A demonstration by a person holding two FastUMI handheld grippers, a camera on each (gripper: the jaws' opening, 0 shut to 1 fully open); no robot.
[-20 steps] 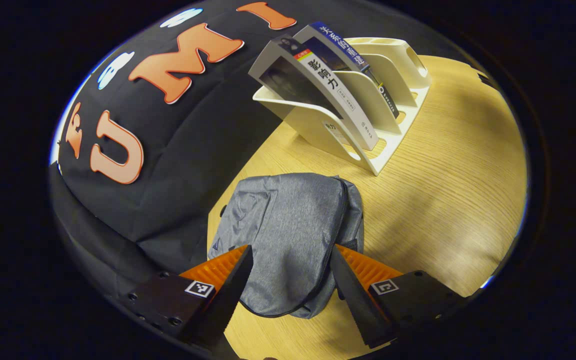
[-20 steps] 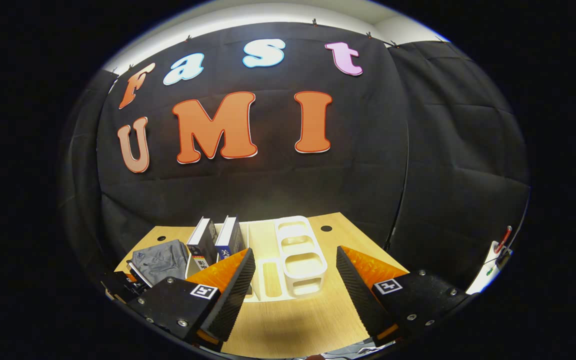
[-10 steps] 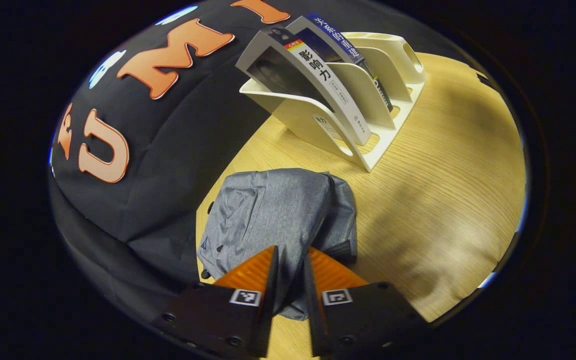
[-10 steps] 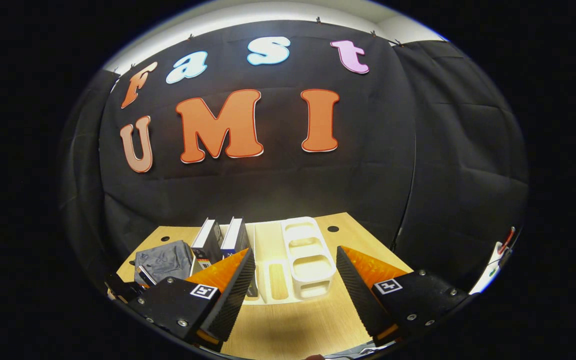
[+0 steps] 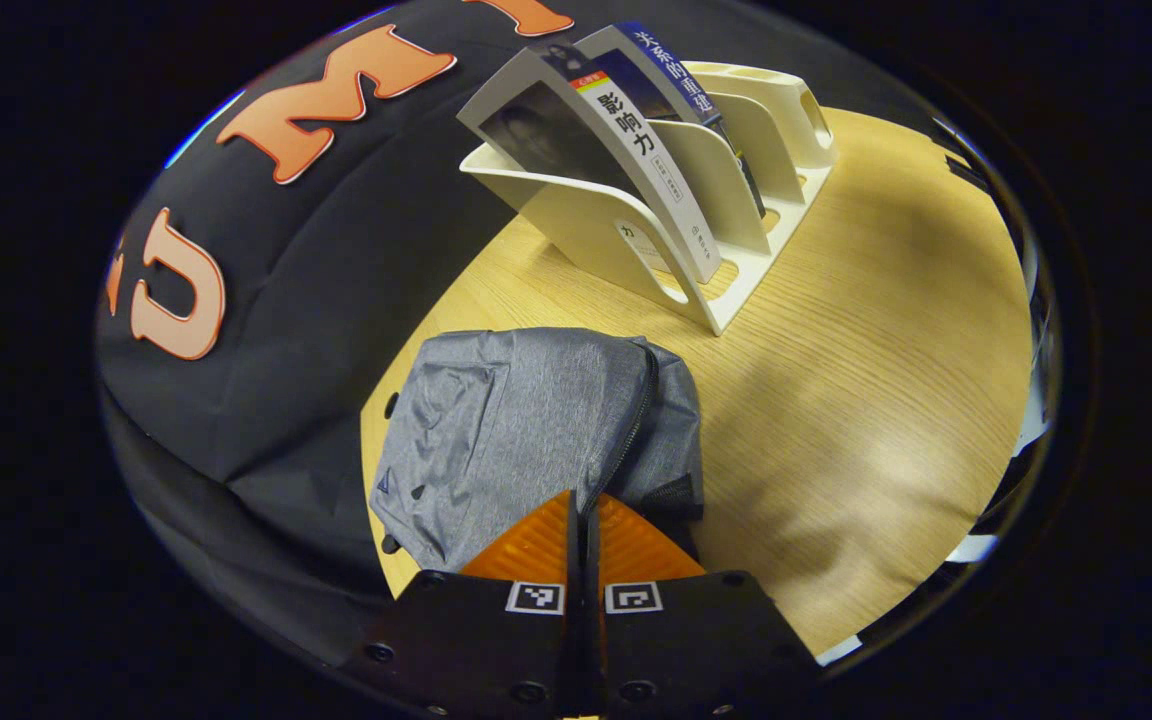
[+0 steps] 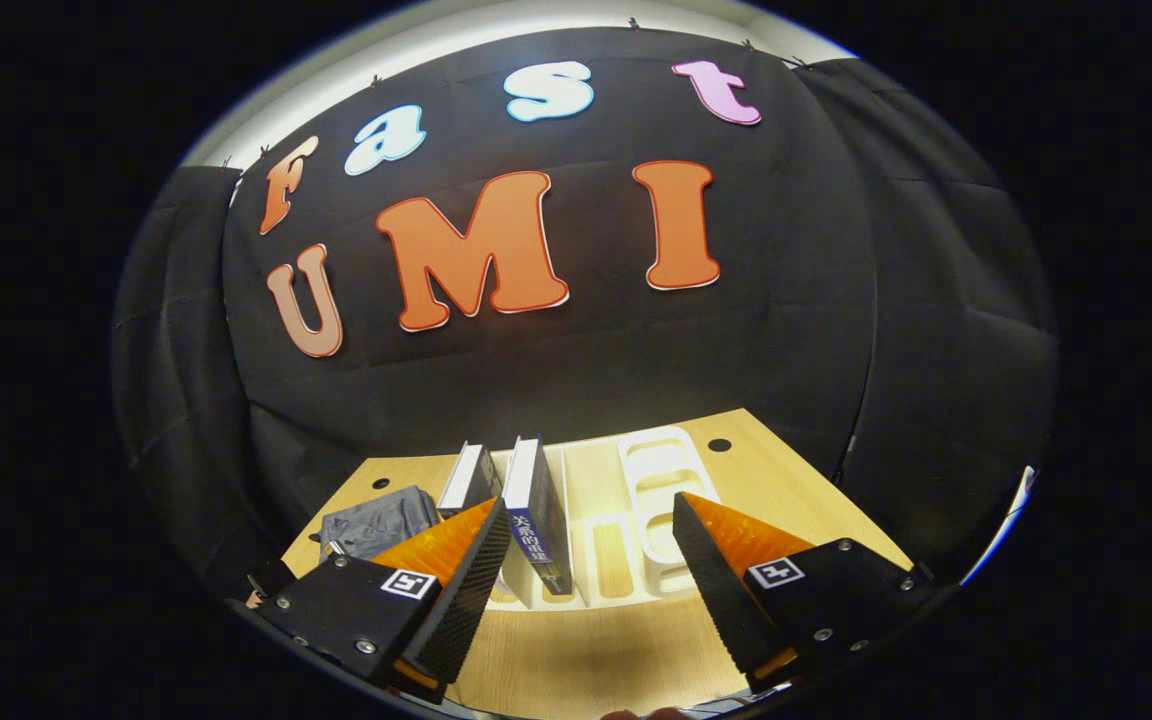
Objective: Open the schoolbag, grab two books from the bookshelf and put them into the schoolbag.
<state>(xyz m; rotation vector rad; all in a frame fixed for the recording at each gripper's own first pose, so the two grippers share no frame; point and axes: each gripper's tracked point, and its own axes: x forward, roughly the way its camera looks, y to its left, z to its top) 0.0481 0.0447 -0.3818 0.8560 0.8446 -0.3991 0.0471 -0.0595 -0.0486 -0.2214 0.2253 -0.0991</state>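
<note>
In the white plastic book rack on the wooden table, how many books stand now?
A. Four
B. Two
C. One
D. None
B: two books, one with a white spine and one with a blue spine, lean in the first slots of the white plastic book rack; the other slots hold nothing, and the grey fabric schoolbag lies beside it on the wooden table.

Left gripper (image 5: 584,515) and right gripper (image 6: 591,535): black bodies with visible screws, orange ribbed wedge fingers edged in black, small square black-and-white markers.
</note>
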